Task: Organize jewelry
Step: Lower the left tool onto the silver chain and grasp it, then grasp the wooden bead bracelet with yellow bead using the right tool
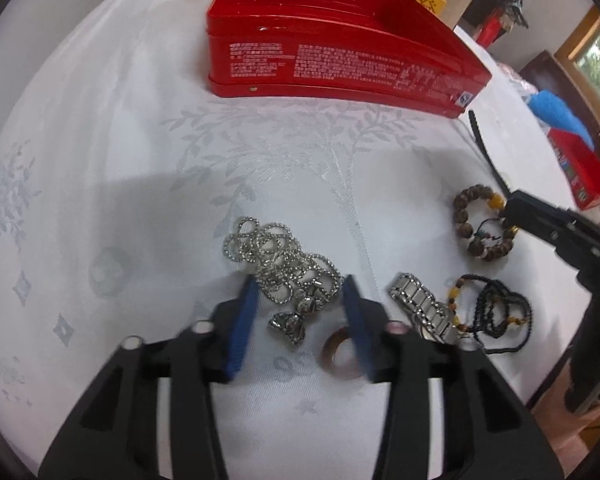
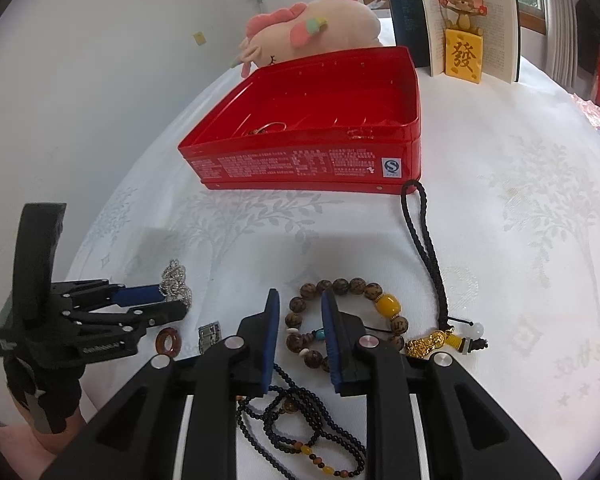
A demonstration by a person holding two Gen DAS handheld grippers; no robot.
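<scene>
on the white tablecloth [image 1: 120, 140] most of our jewelry waits outside the red tin [image 2: 300, 160], which holds only a small gold piece or two, so we judge the job barely begun. our left gripper [image 1: 300, 296] stands wide around the silver chain [image 1: 276, 260], not yet closed, while our right gripper [image 2: 300, 320] is open over the wooden bead bracelet [image 2: 340, 320], with the tin well beyond both.

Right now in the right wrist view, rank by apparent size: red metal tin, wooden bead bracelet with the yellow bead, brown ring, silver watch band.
1. Red metal tin, by far the largest.
2. Wooden bead bracelet with the yellow bead.
3. Brown ring and silver watch band: they look alike in size, and the band is partly hidden behind the right gripper, so no ranking.
</scene>
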